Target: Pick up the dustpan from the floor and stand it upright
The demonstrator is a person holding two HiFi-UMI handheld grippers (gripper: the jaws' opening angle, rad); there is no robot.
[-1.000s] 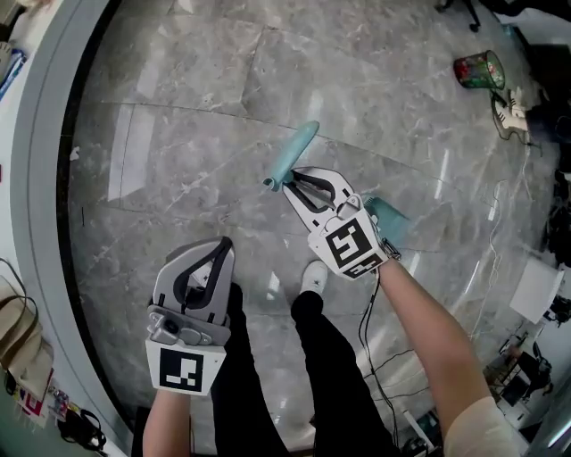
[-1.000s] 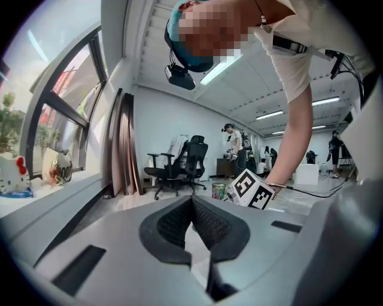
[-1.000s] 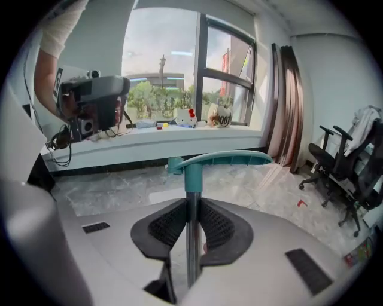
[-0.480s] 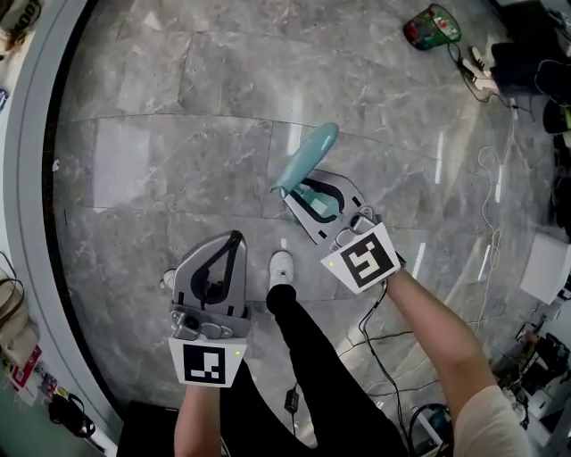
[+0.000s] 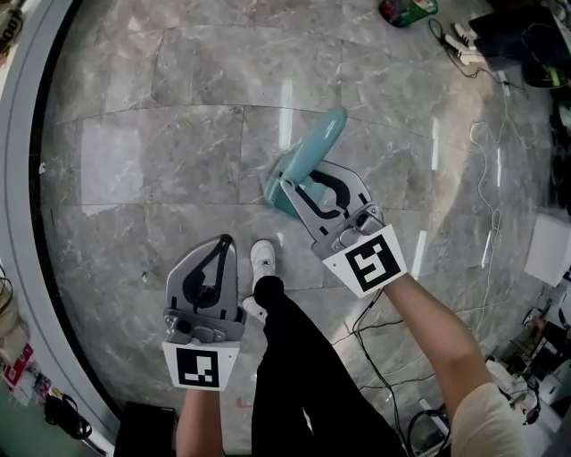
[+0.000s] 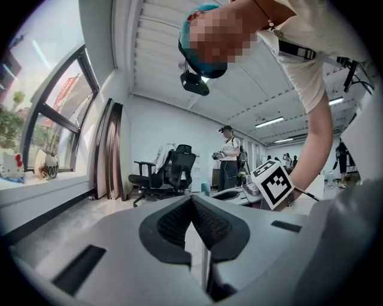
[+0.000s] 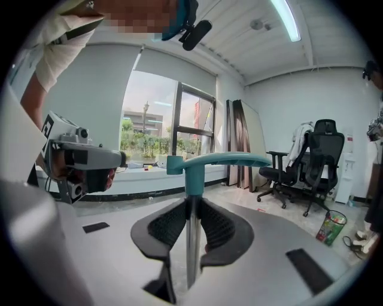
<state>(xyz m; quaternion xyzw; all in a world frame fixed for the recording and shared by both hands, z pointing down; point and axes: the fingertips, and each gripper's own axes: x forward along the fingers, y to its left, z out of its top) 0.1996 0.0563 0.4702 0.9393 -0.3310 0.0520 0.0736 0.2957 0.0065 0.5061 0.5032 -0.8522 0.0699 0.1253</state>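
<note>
Grey marble-tiled floor [image 5: 161,152] fills the head view, glossy, with light streaks across it. Down the middle stand the person's black trouser legs [image 5: 303,357]. And there's the teal plastic dustpan with a long handle [image 5: 314,147]: it's in the right claw [image 5: 287,186], just ahead of the person's feet, its teal grip pointing up and away toward the top of the view and its pan end low beside the claw's tips. Whether the pan end touches the floor can't be told from here. The right gripper view settles the grip: both ribbed black pads are clamped on the thin silvery shaft [image 7: 191,239] just under the teal grip, shaft running straight up between them. Over to the left claw [image 5: 225,241], held apart, low and to the left of the legs: its pads are drawn together, nothing between them. One white shoe [image 5: 261,256] sits between the two claws. A small green basket [image 5: 406,11] is far off at the top edge.
</note>
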